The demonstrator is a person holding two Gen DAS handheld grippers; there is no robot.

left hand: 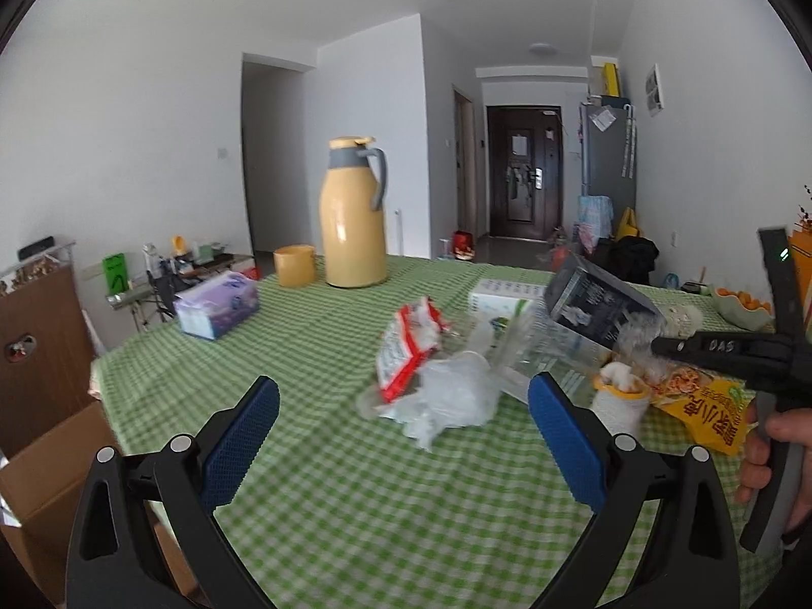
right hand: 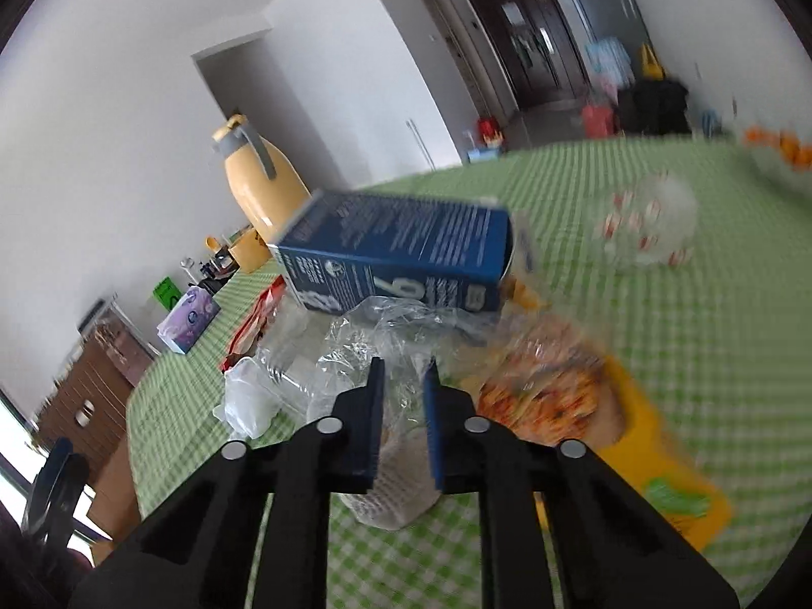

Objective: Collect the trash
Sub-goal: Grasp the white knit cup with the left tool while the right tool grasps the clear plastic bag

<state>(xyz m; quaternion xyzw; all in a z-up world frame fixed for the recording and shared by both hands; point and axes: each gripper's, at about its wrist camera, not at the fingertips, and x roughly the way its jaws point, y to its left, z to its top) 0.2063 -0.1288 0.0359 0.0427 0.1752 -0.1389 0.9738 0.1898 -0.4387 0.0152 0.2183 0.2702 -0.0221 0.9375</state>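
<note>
A green-and-white checked tablecloth (left hand: 325, 482) covers the table. On it stand a smooth yellow thermos jug (left hand: 351, 213) with a grey handle, a squat yellow cup (left hand: 294, 265) and a purple tissue box (left hand: 217, 310), all well apart from the trash. The trash lies heaped mid-table: a dark blue carton (right hand: 401, 248) tilted on crinkled clear plastic wrap (right hand: 375, 340), a glossy yellow snack packet (right hand: 583, 406), a red-and-white wrapper (left hand: 406, 350), a white crumpled bag (left hand: 451, 396). The left gripper (left hand: 403, 436) hovers with jaws wide apart. The right gripper (right hand: 403, 421) has its blue pads nearly closed, pinching the clear plastic wrap.
</note>
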